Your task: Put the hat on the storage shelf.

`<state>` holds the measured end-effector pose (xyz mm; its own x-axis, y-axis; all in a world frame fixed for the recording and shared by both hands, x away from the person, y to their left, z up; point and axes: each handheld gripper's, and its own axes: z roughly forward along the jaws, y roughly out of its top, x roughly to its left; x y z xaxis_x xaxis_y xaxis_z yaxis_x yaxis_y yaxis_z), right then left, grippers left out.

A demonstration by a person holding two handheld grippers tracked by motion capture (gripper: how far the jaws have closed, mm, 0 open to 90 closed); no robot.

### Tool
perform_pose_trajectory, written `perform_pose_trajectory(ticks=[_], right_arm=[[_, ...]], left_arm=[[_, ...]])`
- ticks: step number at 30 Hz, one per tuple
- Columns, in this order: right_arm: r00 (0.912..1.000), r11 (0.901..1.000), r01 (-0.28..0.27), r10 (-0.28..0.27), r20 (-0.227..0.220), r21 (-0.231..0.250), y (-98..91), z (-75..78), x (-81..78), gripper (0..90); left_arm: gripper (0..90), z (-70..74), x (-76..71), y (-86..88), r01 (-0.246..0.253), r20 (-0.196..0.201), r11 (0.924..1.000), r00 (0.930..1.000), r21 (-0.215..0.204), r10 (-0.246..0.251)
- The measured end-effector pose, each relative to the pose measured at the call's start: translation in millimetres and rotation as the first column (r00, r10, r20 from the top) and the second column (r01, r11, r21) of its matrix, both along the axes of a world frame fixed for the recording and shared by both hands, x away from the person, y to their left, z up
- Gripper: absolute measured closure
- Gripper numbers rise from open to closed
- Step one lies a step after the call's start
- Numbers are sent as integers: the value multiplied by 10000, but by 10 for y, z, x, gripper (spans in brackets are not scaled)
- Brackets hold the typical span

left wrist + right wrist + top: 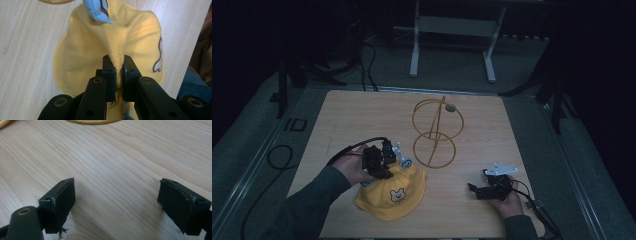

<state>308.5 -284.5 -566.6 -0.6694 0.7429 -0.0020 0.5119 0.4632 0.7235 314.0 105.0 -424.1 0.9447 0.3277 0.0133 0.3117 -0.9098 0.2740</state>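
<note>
A fold of the yellow cloth bear-print hat [100, 47] is clamped by the left gripper [119, 72] (right gripper [116, 202] held wide apart over the light wooden table [120, 160]).

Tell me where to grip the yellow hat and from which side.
Grip the yellow hat at its crown seam, from above. The soft cloth gathers into a ridge there; the left gripper already pinches that fold, while the brim lies flat on the table.

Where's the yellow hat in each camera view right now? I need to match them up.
High view: yellow hat lower left of centre, left gripper on its crown.
Left gripper view: centre, a fold pinched between the jaws.
Right gripper view: can't make it out.
Shared landmark: gold wire stand, at each view's top.
</note>
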Motion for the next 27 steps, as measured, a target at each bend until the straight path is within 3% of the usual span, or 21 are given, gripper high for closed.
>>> perform_pose_trajectory(ticks=[11, 20, 27], right_arm=[[10000, 10000, -4, 4, 4, -4, -1, 0, 0, 144], [10000, 10000, -9, 9, -2, -12, -1, 1, 0, 145], [10000, 10000, -5, 5, 3, -4, -1, 0, 0, 145]], left_arm=[[836, 69, 57, 107, -413, -121, 9990, 9991, -179, 411], [835, 87, 73, 162, -754, -182, 9971, 9970, 33, 755], [835, 159, 100, 230, -1048, -1, 9944, 9945, 158, 1048]])
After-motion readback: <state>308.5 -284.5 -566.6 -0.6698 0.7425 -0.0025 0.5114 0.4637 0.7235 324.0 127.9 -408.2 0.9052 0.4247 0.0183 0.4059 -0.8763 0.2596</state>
